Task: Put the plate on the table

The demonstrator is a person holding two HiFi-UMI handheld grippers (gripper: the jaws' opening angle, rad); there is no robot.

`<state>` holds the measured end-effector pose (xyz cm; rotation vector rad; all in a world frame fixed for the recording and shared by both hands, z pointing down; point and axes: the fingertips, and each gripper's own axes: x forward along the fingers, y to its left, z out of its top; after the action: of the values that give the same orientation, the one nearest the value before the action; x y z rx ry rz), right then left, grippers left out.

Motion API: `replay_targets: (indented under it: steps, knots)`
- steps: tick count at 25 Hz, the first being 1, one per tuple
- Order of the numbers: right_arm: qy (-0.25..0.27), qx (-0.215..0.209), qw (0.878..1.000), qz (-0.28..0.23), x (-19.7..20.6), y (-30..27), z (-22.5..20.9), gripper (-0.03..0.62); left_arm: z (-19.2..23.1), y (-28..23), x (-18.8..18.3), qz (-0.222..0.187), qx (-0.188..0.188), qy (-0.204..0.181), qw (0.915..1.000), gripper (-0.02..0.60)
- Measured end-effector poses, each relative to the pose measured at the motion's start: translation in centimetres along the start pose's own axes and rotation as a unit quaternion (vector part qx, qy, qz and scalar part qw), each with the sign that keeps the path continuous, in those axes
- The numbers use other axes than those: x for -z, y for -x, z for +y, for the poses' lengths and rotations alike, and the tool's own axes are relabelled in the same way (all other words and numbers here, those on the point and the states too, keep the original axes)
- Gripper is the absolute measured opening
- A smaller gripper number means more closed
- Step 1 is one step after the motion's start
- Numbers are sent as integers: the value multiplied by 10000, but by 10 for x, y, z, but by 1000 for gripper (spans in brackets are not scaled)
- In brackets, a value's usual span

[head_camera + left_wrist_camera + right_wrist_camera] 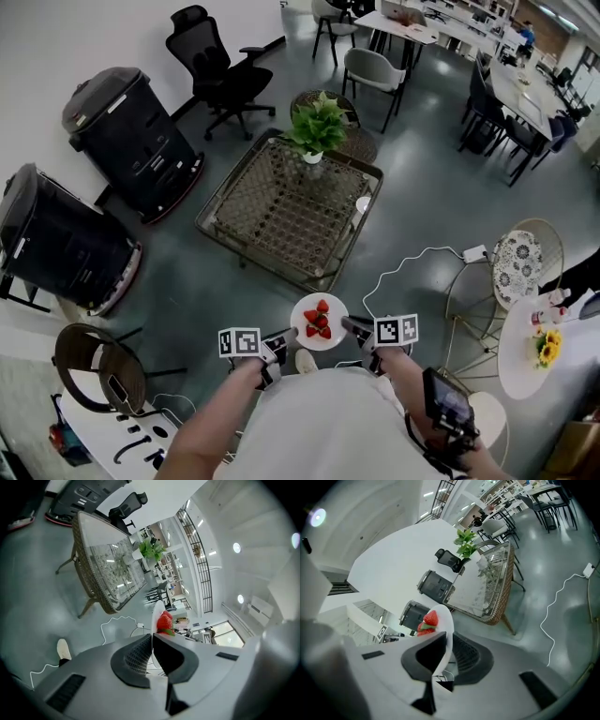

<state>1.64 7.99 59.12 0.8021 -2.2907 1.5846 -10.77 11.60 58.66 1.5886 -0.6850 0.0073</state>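
Note:
A small white plate carrying strawberries is held in the air in front of the person, above the grey floor. My left gripper is shut on the plate's left rim, and my right gripper is shut on its right rim. Both gripper views show the plate edge-on between the jaws, with the strawberries beyond. The glass-topped wicker table stands ahead, about a step away, with a potted plant at its far edge.
Two black wheeled machines stand at left. A white cable snakes over the floor at right. A wire chair with a patterned cushion and a round white table with flowers are at right. Office chairs stand beyond.

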Motion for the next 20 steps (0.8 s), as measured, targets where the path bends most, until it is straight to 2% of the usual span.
replay_targets:
  steps: [6, 12, 20]
  knots:
    - [127, 22, 9999, 104, -12, -28, 14, 29, 12, 19, -23, -123, 47, 30, 9999, 17]
    - [227, -23, 9994, 259, -20, -38, 20, 29, 15, 25, -29, -327, 97, 144, 9993, 17]
    - [277, -190, 9981, 518, -34, -60, 13, 29, 25, 24, -45, -556, -51, 278, 9981, 17]
